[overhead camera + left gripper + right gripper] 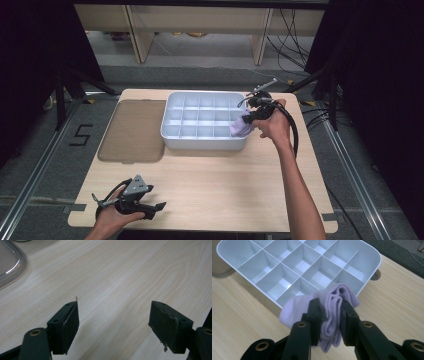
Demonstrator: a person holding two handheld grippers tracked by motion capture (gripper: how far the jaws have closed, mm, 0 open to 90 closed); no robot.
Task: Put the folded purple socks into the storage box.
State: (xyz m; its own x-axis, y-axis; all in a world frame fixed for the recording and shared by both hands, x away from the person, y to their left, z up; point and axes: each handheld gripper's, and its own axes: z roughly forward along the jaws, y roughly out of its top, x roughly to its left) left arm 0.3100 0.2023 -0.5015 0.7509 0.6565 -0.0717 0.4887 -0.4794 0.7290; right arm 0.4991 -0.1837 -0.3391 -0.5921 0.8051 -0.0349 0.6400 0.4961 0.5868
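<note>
Nearest the high camera, at the table's front left corner, the left gripper (159,206) is resting in the person's left hand (111,220), its jaws standing wide apart with nothing between them; in the left gripper view its two black fingers (65,327) are framing bare pale wood-grain tabletop (120,277). Across the table, the right gripper (248,120) is sitting in the person's right hand (274,125), and its jaws are clamping a folded lilac knit sock (332,315) between them; in the right gripper view the sock is bulging out above and below the pads, and it is hanging over the near right corner of the white plastic divided organiser tray (172,131), just at its rim. The tray's small square compartments are showing bare white bottoms. Just left of the tray, a flat translucent brownish plastic lid (131,131) is lying on the wood, its rounded clear corner also appearing at the top left of the left gripper view. A black cable is looping down from the right gripper past the person's forearm. Beyond the light wooden table, grey floor is spreading out, with a black marking resembling a five (81,135) at the left, metal rails running along both sides, black curtains darkening both edges of the room, and pale wooden furniture legs (140,35) standing at the back among loose cables.
</note>
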